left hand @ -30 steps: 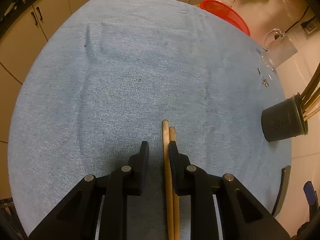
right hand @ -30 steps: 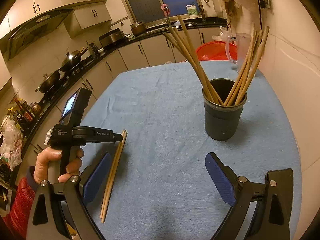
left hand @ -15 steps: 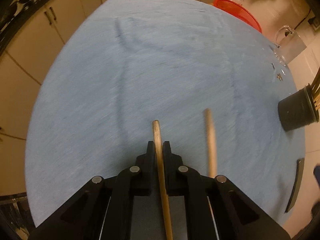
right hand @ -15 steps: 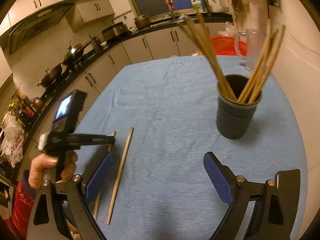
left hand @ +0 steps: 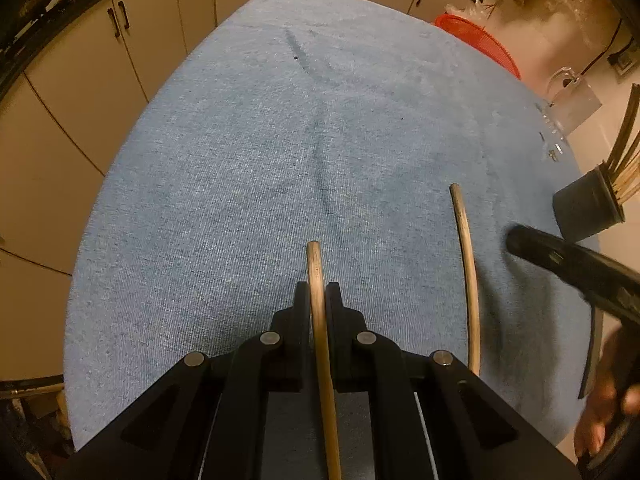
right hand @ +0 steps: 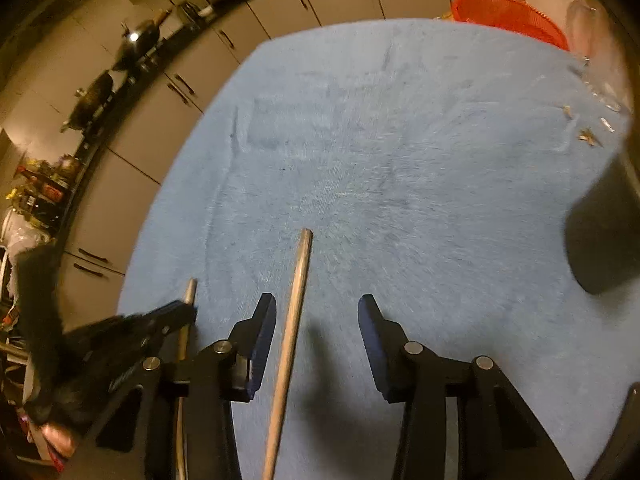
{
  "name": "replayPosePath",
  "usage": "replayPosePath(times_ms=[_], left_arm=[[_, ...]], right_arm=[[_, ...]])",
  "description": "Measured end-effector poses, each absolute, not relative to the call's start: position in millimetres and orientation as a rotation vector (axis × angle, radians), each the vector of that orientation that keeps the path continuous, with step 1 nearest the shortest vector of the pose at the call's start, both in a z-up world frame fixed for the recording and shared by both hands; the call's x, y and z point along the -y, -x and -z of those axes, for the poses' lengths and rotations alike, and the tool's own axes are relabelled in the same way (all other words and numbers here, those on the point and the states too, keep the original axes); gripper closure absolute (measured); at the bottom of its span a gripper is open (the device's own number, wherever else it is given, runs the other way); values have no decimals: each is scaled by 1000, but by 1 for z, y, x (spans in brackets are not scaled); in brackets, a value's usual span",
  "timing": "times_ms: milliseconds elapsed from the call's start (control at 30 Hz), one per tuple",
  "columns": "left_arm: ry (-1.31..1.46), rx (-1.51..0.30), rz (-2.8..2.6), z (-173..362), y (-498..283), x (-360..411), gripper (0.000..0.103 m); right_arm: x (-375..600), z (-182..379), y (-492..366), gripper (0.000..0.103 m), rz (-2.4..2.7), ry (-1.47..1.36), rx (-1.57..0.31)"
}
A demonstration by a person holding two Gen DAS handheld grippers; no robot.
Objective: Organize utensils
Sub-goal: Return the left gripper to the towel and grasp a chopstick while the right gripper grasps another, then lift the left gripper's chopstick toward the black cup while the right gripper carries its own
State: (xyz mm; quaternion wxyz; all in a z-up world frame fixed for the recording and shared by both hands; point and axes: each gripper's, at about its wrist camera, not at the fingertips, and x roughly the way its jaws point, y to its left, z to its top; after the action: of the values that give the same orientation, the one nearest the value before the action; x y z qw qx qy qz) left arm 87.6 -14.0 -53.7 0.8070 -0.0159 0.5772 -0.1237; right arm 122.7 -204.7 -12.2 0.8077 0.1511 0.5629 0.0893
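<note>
Two chopsticks are out on the big round worktop [left hand: 240, 184], which has a blue cloth over it. Pale cupboards [left hand: 92, 64] stand behind it. At the far edge sits a red basket [right hand: 508, 16], and a clear jug [left hand: 570, 106] is near it. A dark pot [left hand: 586, 210] stands at the right side of the worktop with more chopsticks poking out of it.

The left gripper [left hand: 318, 296] points down at the cloth. Its black fingers are pressed together on the first chopstick [left hand: 316, 280], whose tip sticks out past them. The second chopstick [left hand: 466, 248] lies flat on the cloth just beside it, to the right, and apart from it.

The right gripper [right hand: 316, 320] is over that second chopstick. Its blue pads [right hand: 264, 336] are closing, with the stick between them, nearer the left pad. They do not touch it yet. The picture there is blurry.

A hand [left hand: 604, 412] shows at the right edge, on the right gripper's handle.
</note>
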Motion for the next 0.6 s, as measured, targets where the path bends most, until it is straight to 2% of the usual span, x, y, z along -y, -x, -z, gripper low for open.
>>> replayPosePath(times_ms=[33,200,400,600], left_arm=[[34,-1232,270,55,-89,12,95],[35,-1213,290,55,-86,7,95],[34,-1208,301,55,-86,7,96],[62,-1189,337,48,-88,12,96]], right_arm=[[201,14,-128,69,-183,-313,-1211],[185,23,-146,71,-174,-272,-1239],[167,31,-154,93,-141,-165,-1274],[174,19,-143,94,-163,-219,-1228]])
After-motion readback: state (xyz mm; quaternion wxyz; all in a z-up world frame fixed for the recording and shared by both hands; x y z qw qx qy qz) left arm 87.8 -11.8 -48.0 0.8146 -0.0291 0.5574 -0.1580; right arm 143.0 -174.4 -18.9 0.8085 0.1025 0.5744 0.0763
